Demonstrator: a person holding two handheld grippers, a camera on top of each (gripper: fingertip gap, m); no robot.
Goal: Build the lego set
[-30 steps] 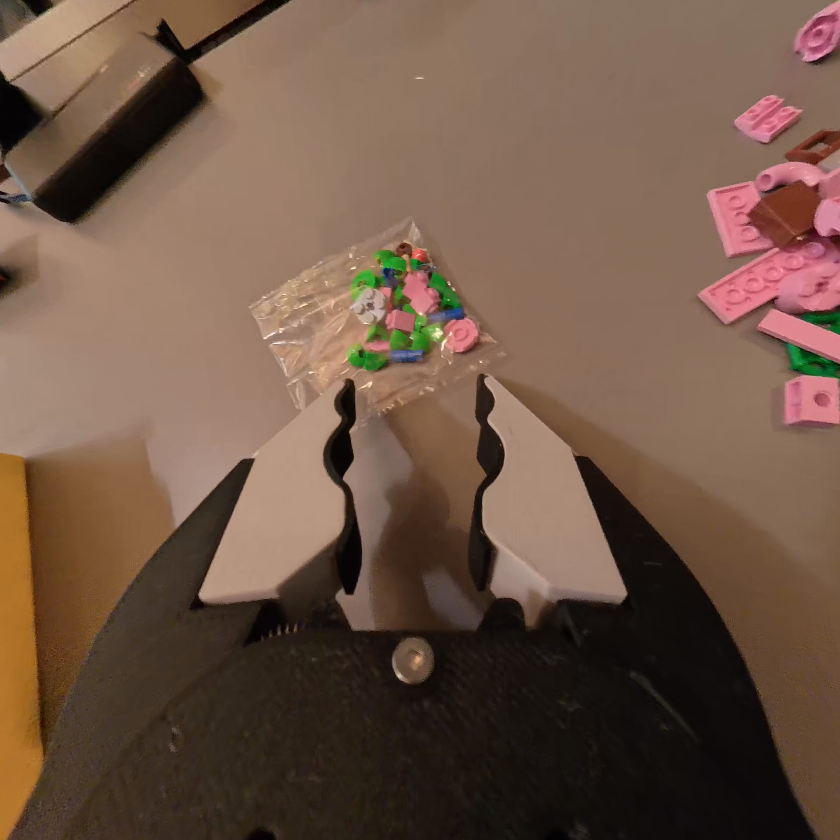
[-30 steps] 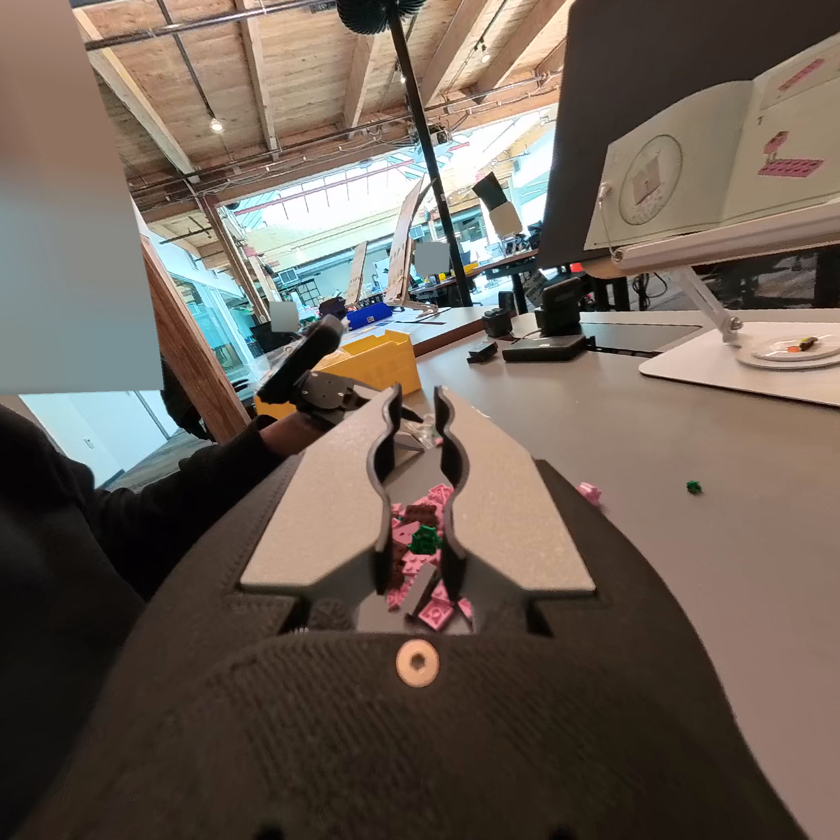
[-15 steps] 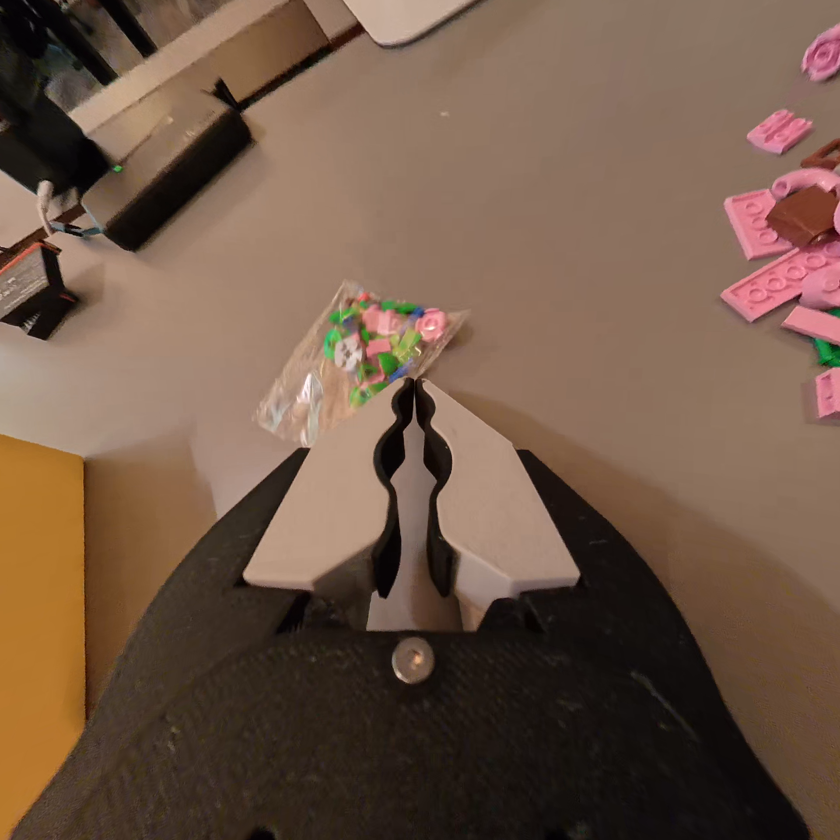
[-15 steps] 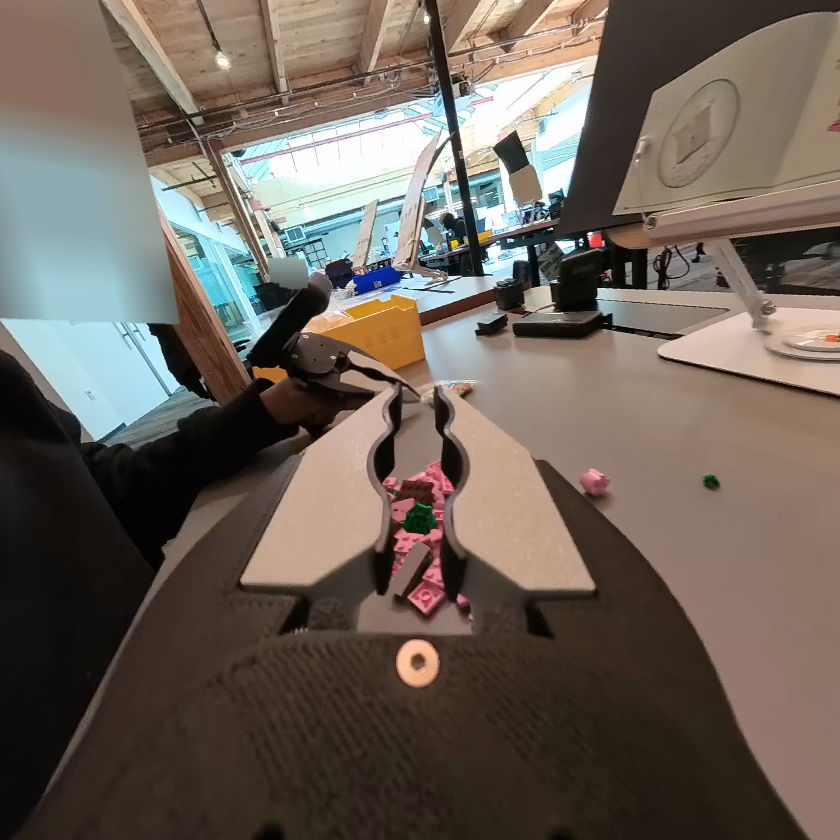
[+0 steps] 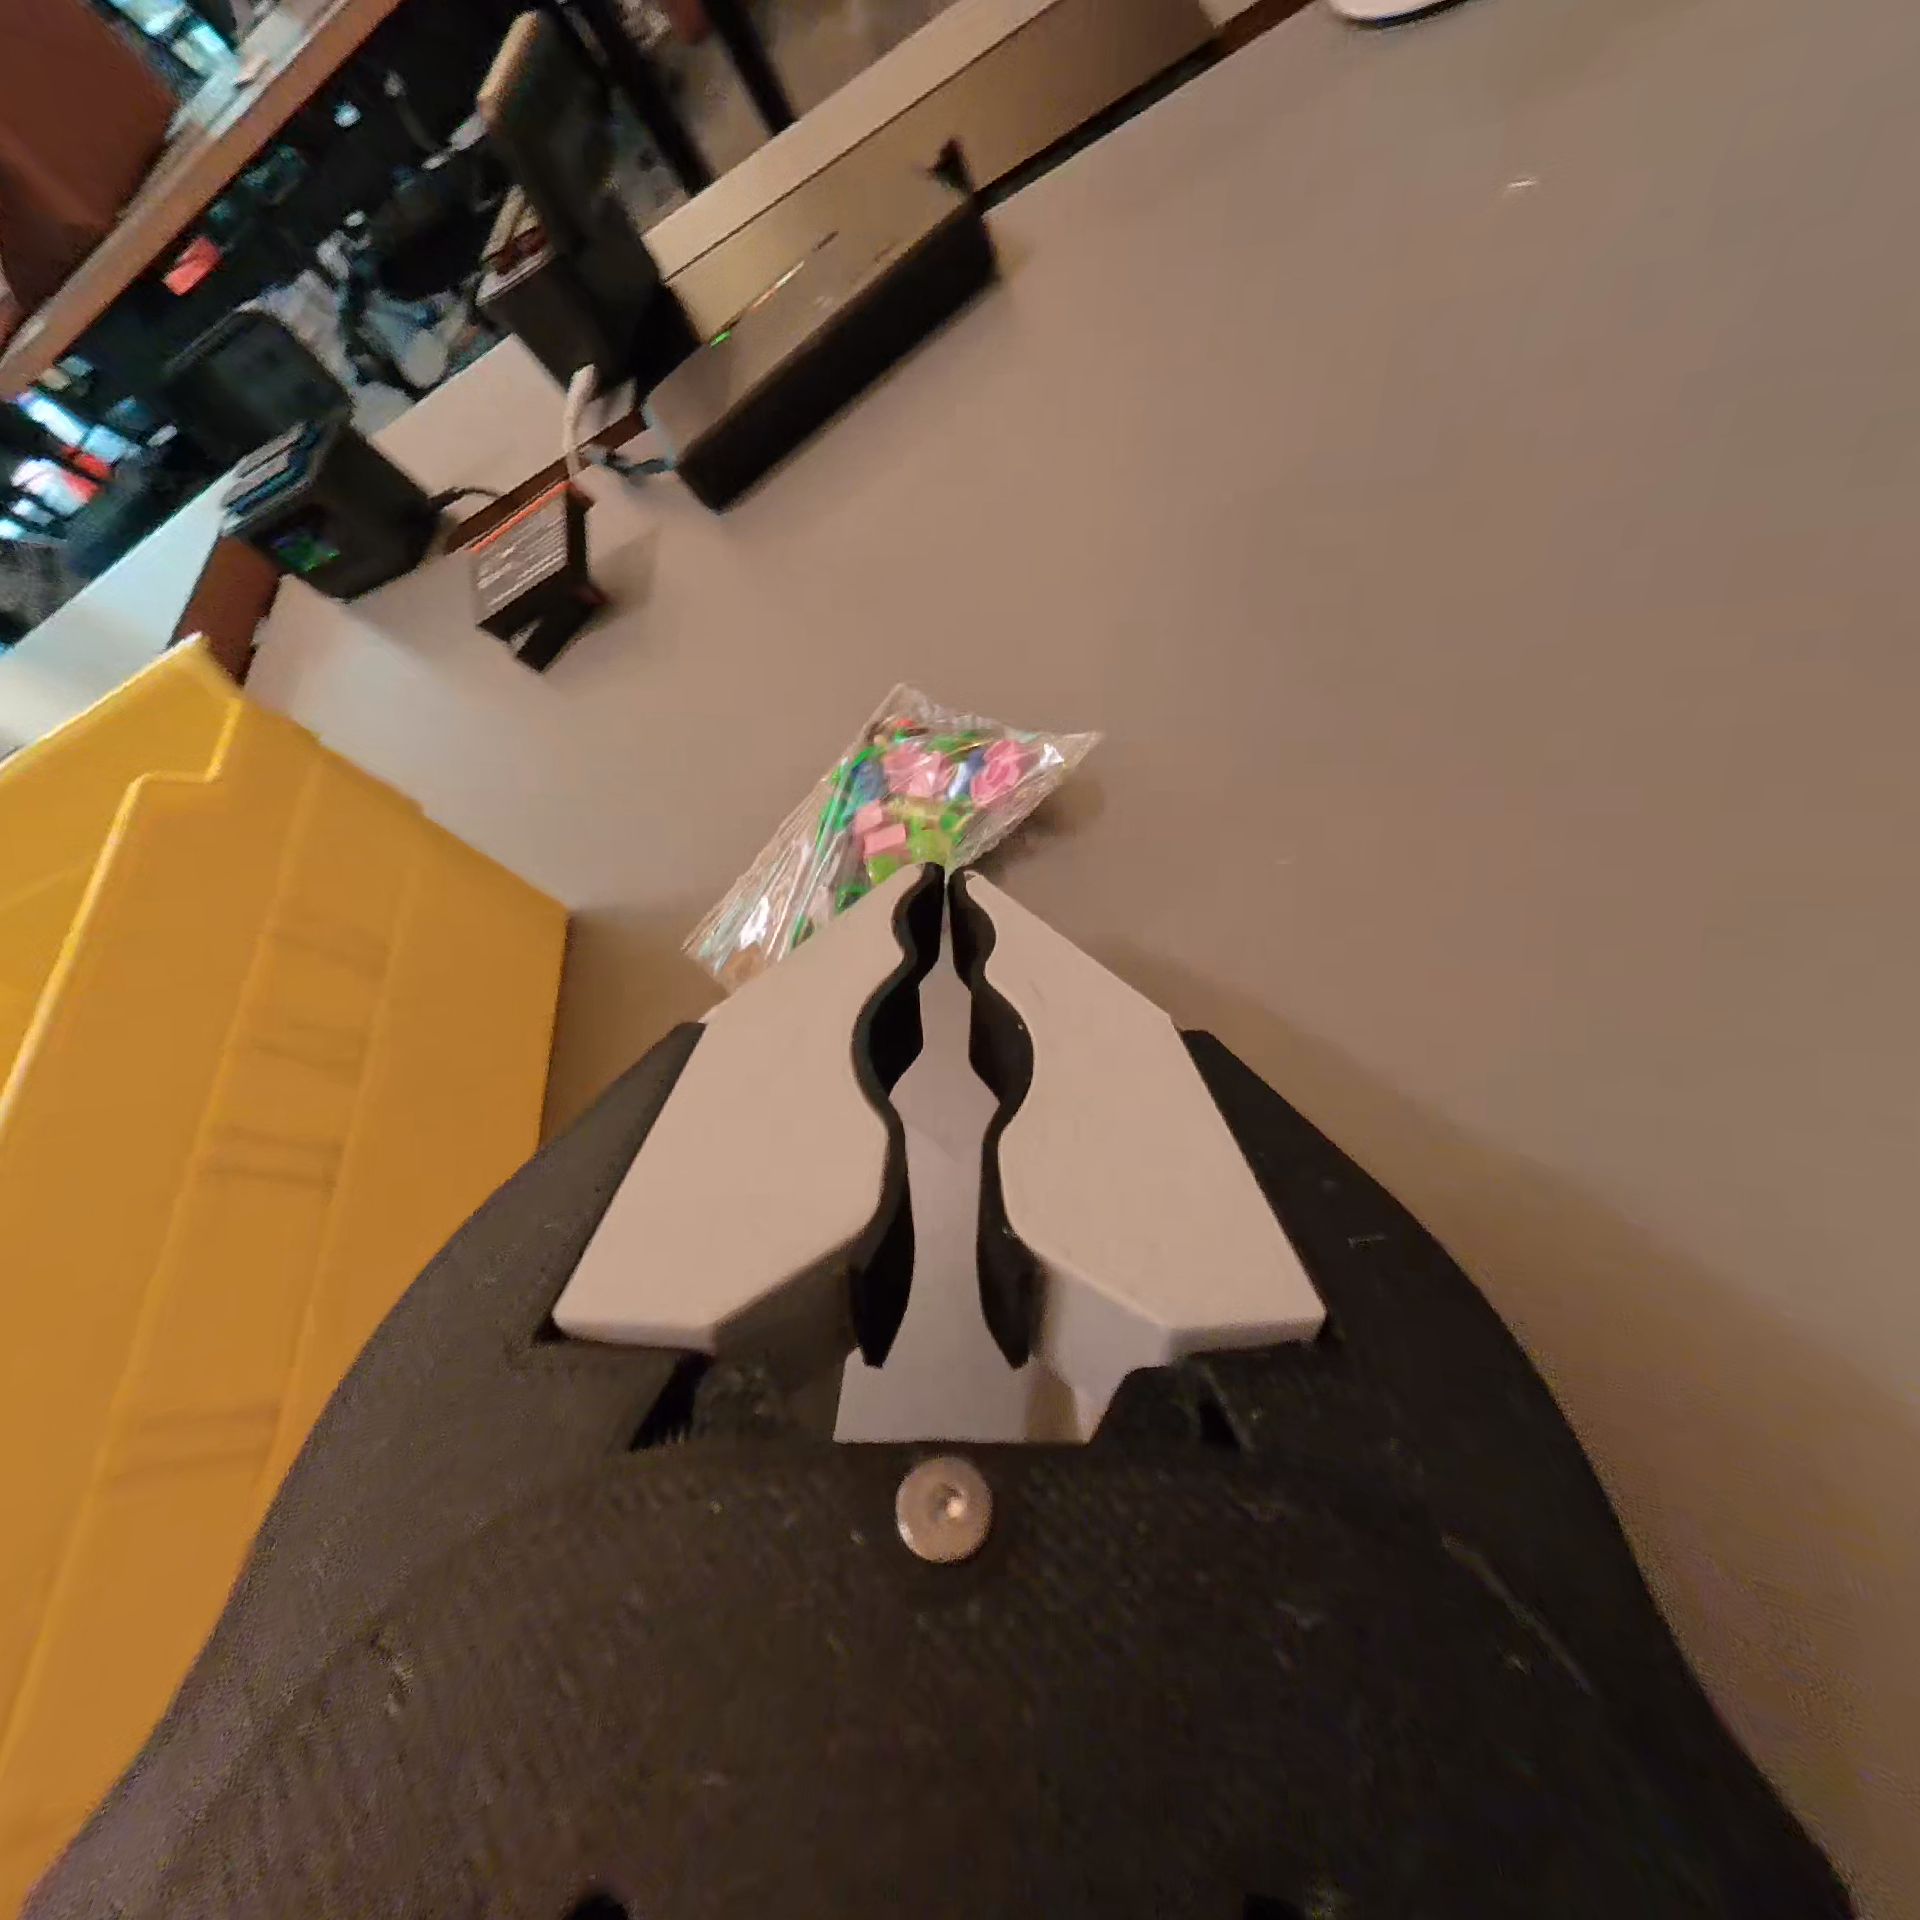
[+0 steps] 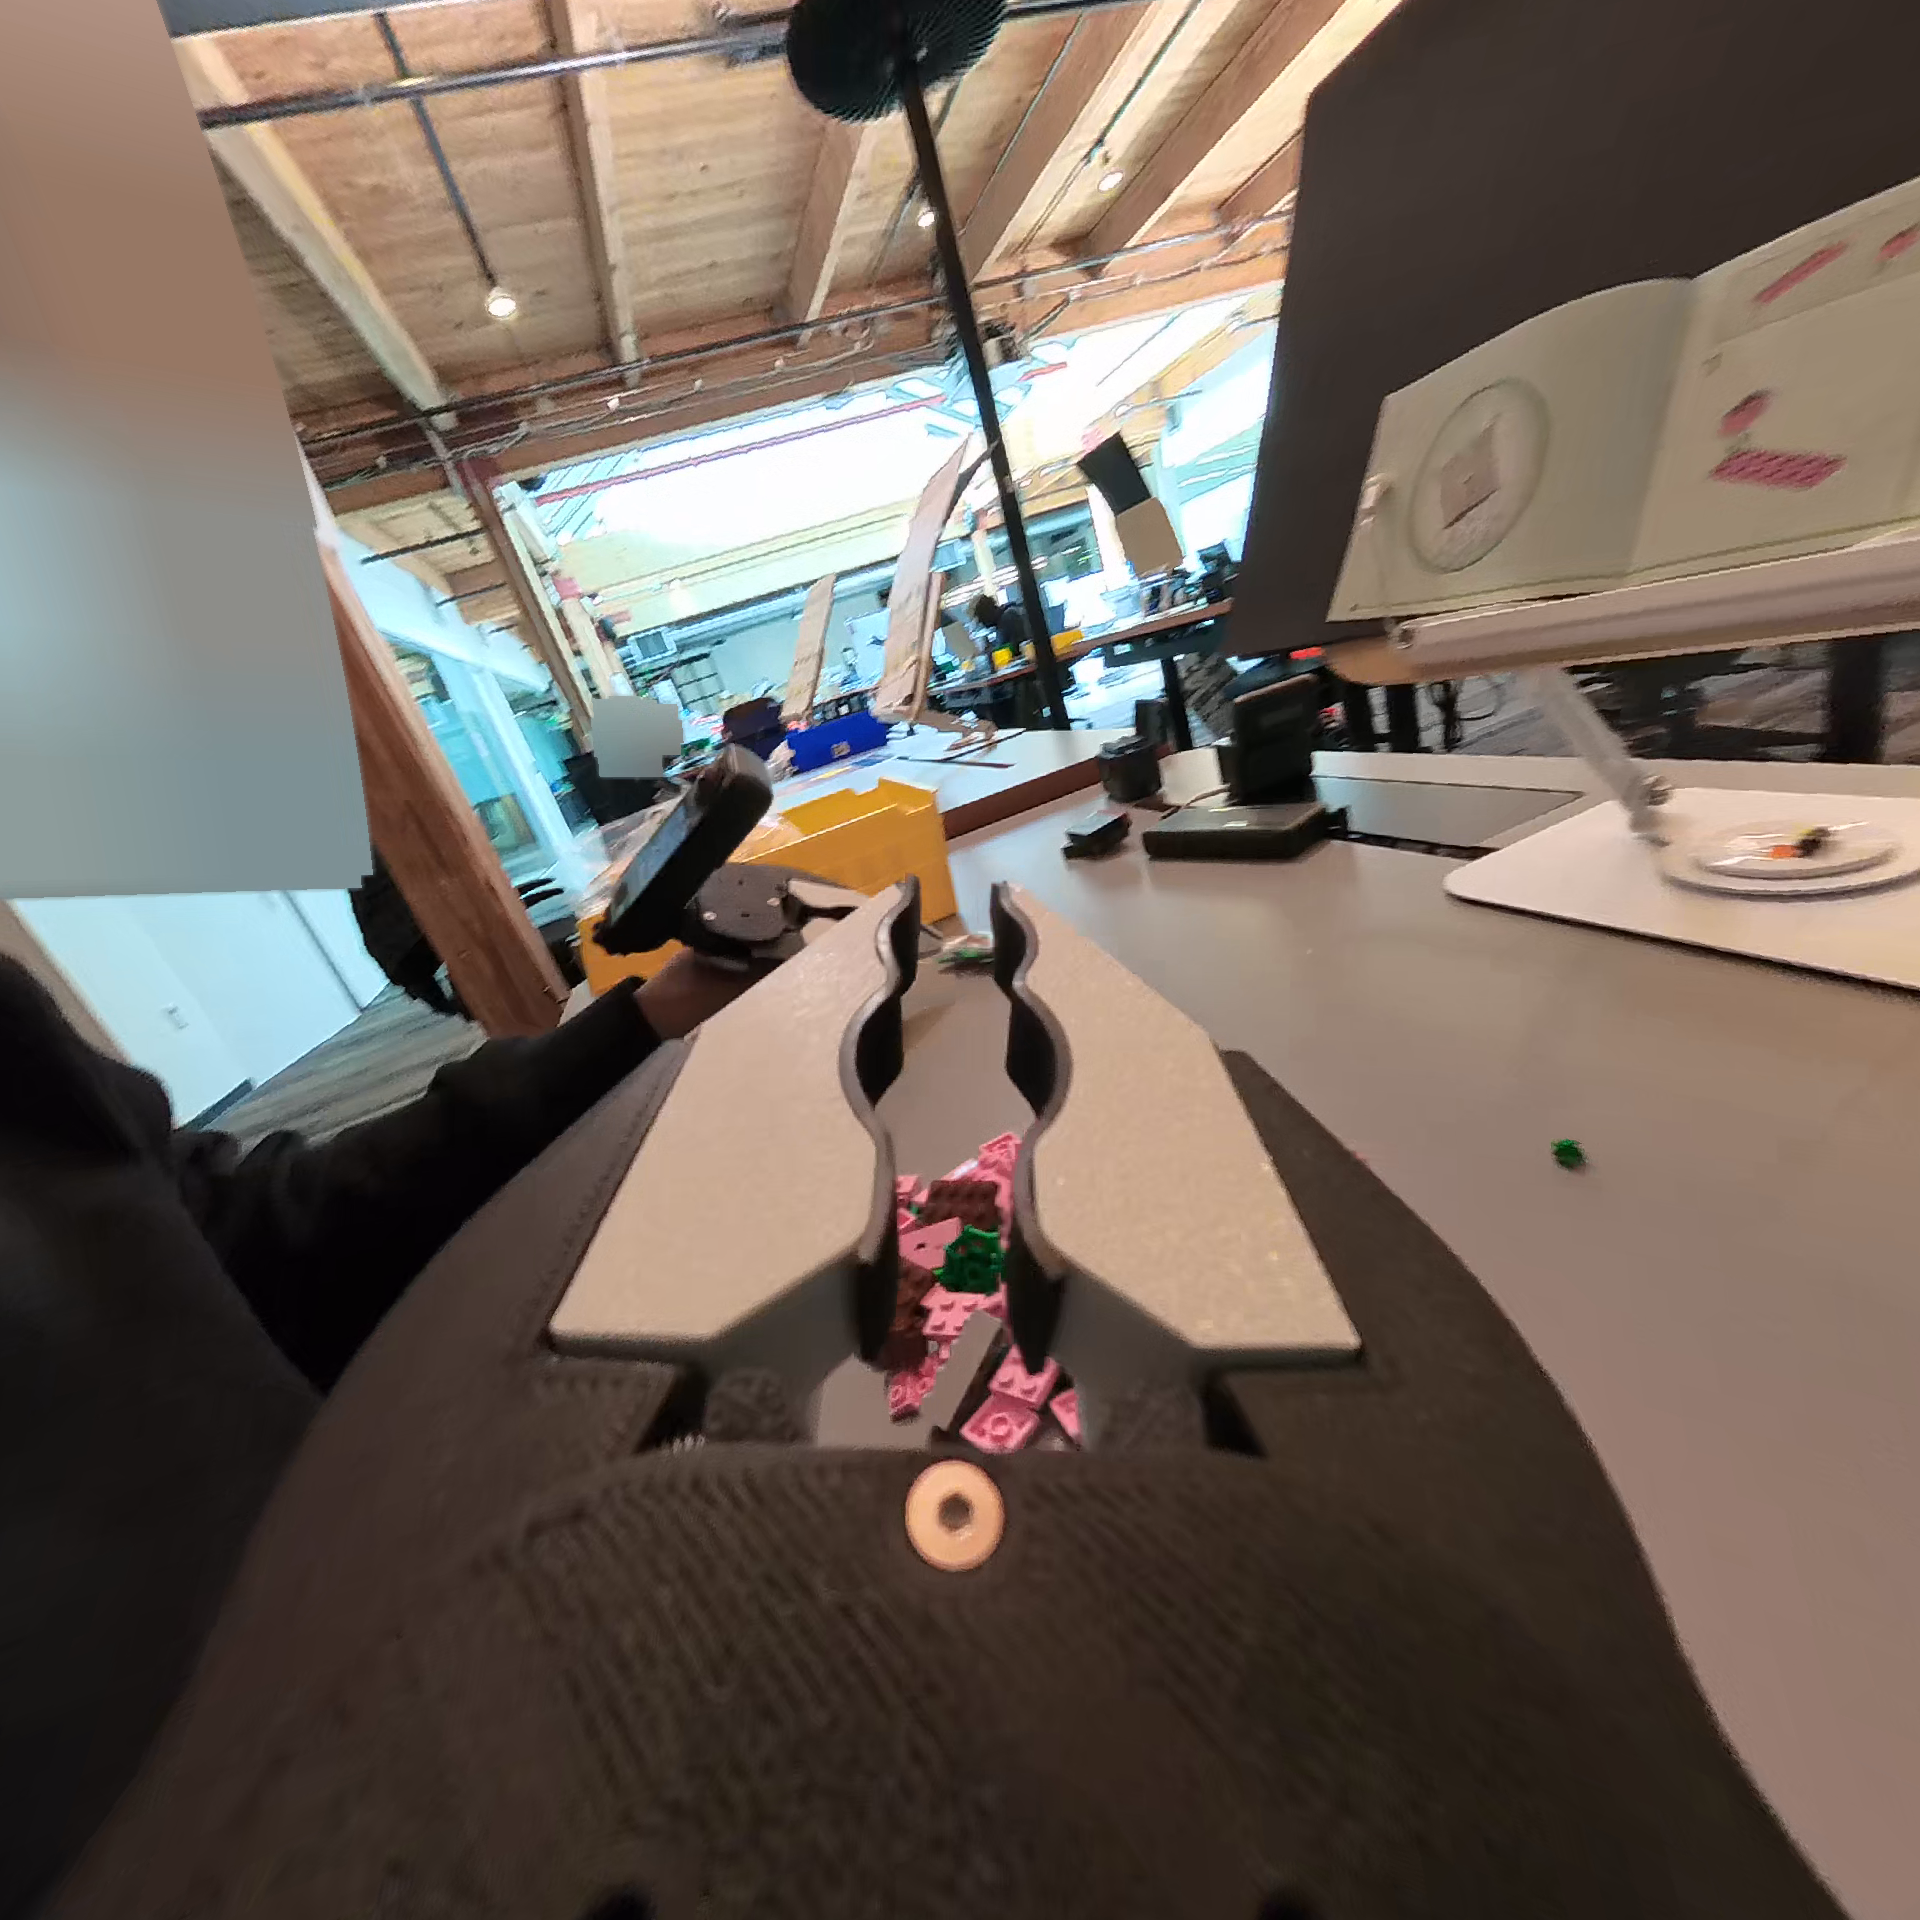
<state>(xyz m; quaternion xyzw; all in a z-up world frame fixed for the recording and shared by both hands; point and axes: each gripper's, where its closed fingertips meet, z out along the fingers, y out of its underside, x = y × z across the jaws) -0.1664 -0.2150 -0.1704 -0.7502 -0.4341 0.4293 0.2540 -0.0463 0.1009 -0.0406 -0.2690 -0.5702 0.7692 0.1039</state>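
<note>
One clear brick bag point(image 5: 902, 808) pinched at left gripper point(image 5: 948, 879) tips.

Clear bag point(image 5: 914, 800): pink, green, blue bits inside. Bin point(image 5: 208, 1039) at 9 o'clock: yellow. Desk point(image 5: 1455, 623): grey. Brick pile point(image 6: 961, 1288): pink, brown, green. Tongs point(image 5: 948, 883): grey fingers, black body.
</note>
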